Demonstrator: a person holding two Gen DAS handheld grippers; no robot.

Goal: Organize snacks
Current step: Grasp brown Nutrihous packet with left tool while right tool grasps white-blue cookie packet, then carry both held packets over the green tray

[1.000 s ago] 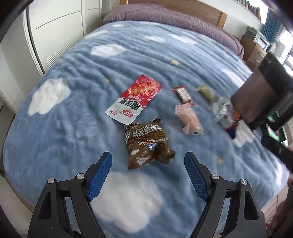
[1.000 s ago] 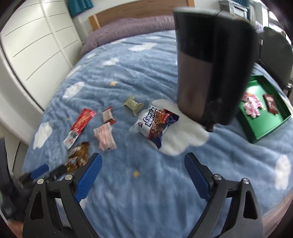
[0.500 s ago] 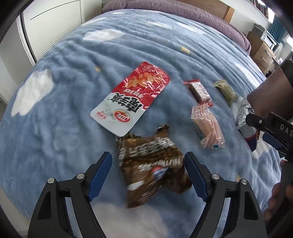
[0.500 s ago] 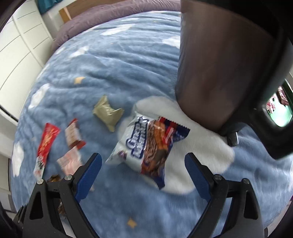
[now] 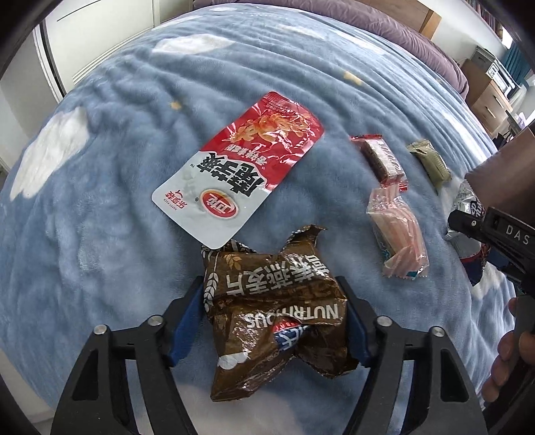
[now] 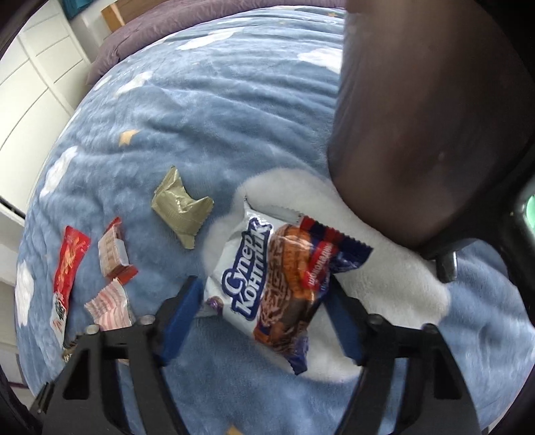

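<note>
In the left wrist view my left gripper (image 5: pixel 272 321) is open, its blue pads on either side of a crumpled brown snack bag (image 5: pixel 274 308) lying on the blue blanket (image 5: pixel 110 187). In the right wrist view my right gripper (image 6: pixel 264 318) is open around a white-and-orange cookie packet (image 6: pixel 267 284) on a white cloud patch. Whether the pads touch the packets is unclear. Loose on the blanket lie a red-and-white packet (image 5: pixel 244 177), a small red wafer packet (image 5: pixel 381 157), a pink striped packet (image 5: pixel 398 231) and an olive packet (image 6: pixel 180 210).
A dark blurred object (image 6: pixel 434 127) hangs close at the upper right of the right wrist view. A sliver of green tray (image 6: pixel 530 207) shows at that view's right edge. White wardrobe doors (image 6: pixel 30 83) and a purple duvet (image 5: pixel 384 23) border the bed.
Both grippers have moved down and forward toward the blanket. The brown bag now sits between the left fingers and the cookie packet between the right fingers. The jaws stay open.
</note>
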